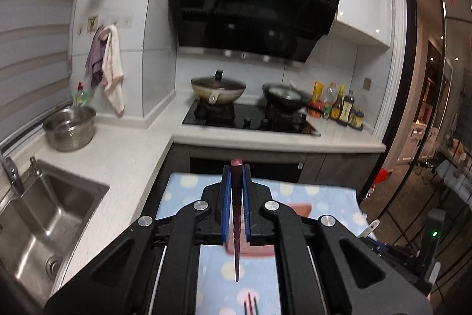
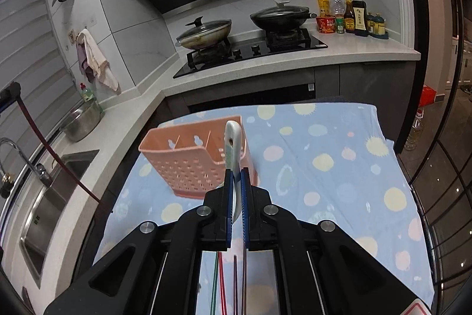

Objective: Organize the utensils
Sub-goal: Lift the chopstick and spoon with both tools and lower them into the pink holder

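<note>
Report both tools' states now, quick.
Left tool: closed on a dark red chopstick.
Right tool: closed on a white spoon handle.

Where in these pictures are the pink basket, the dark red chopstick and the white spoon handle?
Basket point(image 2: 188, 164): right wrist view, perforated front wall.
Chopstick point(image 1: 237, 241): left wrist view, mid-shaft, below the pads.
Spoon handle point(image 2: 233, 138): right wrist view, upper end near its hole.
</note>
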The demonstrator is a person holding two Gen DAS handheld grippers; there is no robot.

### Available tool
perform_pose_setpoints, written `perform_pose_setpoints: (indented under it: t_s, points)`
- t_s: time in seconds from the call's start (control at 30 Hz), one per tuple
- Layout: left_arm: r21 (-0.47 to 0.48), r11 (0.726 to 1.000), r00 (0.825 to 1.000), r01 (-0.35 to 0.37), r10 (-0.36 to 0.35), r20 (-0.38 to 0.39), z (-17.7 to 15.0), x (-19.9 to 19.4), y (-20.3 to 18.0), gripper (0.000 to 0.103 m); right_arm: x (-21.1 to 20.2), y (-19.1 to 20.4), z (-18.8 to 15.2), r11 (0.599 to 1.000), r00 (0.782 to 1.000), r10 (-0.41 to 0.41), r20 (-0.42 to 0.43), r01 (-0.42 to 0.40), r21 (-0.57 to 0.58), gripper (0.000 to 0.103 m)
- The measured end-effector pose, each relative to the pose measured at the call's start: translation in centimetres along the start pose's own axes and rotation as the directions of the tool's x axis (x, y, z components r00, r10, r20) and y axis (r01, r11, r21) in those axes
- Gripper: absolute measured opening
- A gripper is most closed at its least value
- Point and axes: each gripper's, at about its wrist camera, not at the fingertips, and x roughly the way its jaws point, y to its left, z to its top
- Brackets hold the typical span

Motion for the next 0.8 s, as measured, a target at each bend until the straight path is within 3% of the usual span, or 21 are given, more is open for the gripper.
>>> perform_pose_setpoints:
  t_s: [0.13,0.27,0.5,0.8]
  points:
    - [0.003,1.000,0.998,0.009,-0.009,0.069,3.2,2.9,-0.9,0.007,2.8,0.6,2.8,1.000,1.000,0.001,0.016,-0.001,-0.001,0.005]
    - [0.004,1.000,0.996,0.018,-0.018,0.087,4.8,6.4,-1.5,0.007,5.9,1.0,4.5,1.000,1.000,-0.007,0.007,0.007,-0.005,0.005]
    - [-0.011,1.000,1.000,0.009,-0.009,-0.029,2.6,13.2,-1.2,0.007,11.0,0.8,4.4,1.000,0.998,-0.023,-0.061,0.023,-0.006,0.005]
    - [-0.027,0.999,0.990,-0.017,0.013,-0.138,-1.7,17.1,-0.1,0.007,13.7,0.4,2.7,0.999,0.994,-0.042,-0.101,0.040,-0.022,0.006]
